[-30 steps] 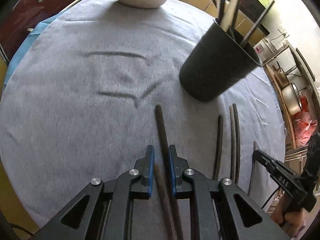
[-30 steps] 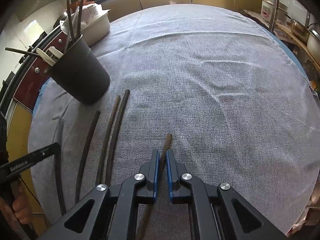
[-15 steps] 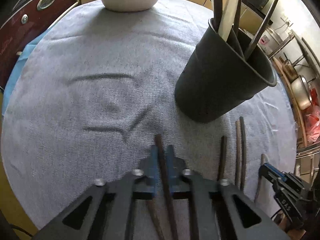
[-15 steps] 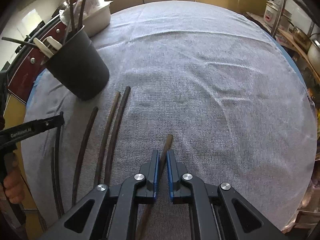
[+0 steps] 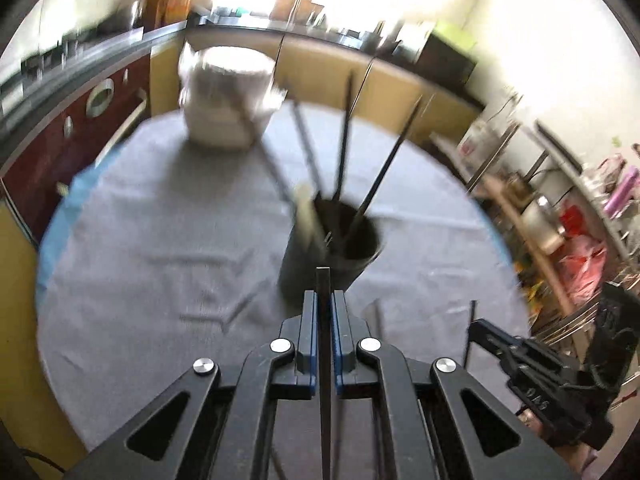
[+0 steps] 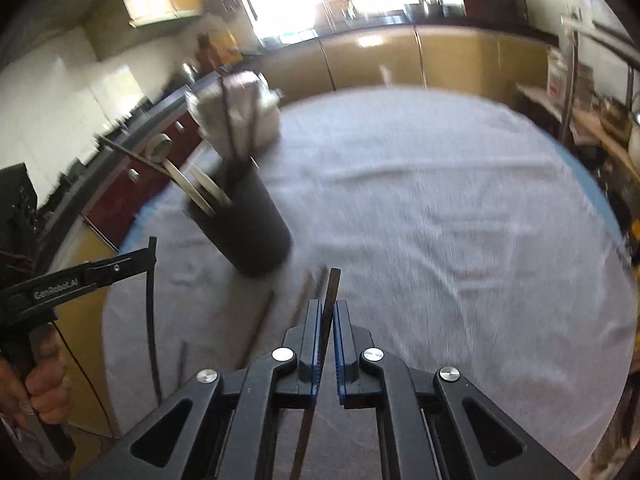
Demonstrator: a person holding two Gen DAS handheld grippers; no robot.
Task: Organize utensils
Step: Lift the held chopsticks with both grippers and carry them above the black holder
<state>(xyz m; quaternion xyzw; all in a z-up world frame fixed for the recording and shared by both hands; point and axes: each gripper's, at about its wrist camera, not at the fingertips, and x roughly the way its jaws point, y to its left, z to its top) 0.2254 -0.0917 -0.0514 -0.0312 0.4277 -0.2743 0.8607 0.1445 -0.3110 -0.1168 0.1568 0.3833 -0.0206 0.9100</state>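
Dark chopstick [image 5: 323, 320] clamped between left gripper [image 5: 324, 312] fingers [image 5: 309, 328], tip protruding.

black tongs [image 5: 324, 308], blue pads [image 5: 314, 320], silver screws [image 5: 279, 345]

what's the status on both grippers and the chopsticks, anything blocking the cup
Left gripper shut on a dark chopstick. Right gripper shut on a brown chopstick. Black cup upright, already crowded with utensils. Loose chopsticks on the cloth.

Both wrist views look obliquely down, sharing the dark cup [image 5: 328, 256] [image 6: 244, 224].
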